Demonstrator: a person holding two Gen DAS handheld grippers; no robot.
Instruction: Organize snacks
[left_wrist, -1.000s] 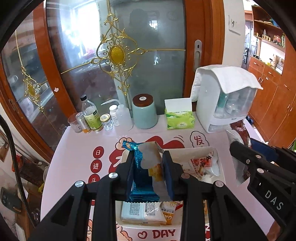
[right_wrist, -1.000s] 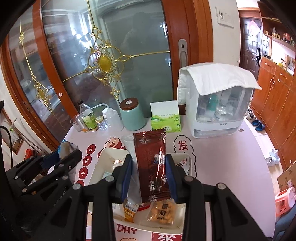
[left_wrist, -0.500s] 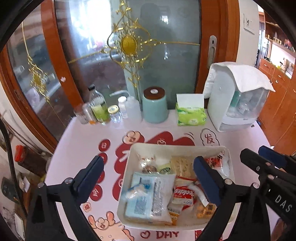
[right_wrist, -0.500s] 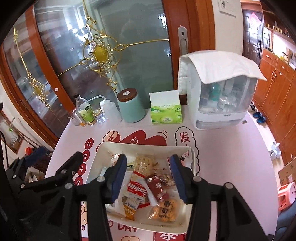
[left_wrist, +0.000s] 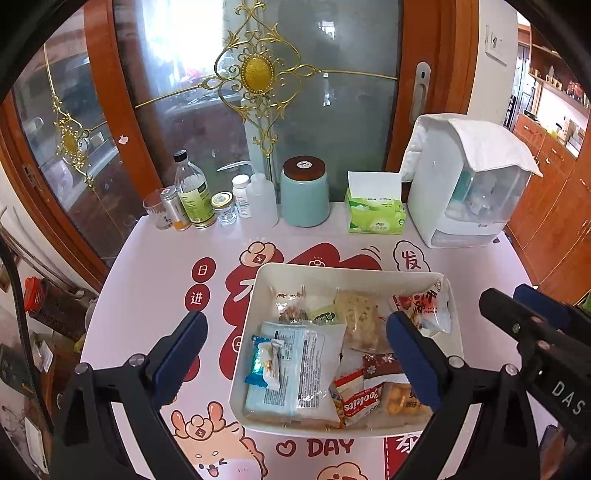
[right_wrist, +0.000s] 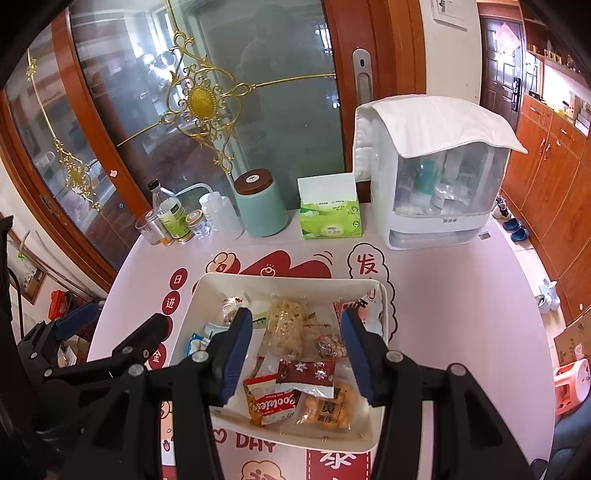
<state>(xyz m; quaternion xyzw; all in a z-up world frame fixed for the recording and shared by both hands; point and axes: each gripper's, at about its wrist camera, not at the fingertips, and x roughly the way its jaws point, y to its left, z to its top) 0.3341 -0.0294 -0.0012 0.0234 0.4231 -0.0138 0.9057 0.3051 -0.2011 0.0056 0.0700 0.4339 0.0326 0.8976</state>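
The white tray (left_wrist: 258, 295) holds mixed snack packets (left_wrist: 295, 369); the left gripper (left_wrist: 295, 354) and right gripper (right_wrist: 295, 347) both gape wide, empty.

- A white tray (left_wrist: 258, 291) sits in the lower centre of the frame on a table (left_wrist: 155, 258) with a pink and red cartoon cover.
- The tray holds wrapped snacks: a blue packet (left_wrist: 263, 361) at lower left, a dark red packet (left_wrist: 380, 363) at lower right.
- The left gripper (left_wrist: 295, 354) fills the bottom of the frame, its blue-padded fingers (left_wrist: 181, 350) spread wide with nothing between them.
- The right gripper (left_wrist: 535, 321) enters at the right edge.
- Bottles (left_wrist: 192, 195), a teal jar (left_wrist: 304, 192) and a green tissue box (left_wrist: 375, 214) line the upper middle.
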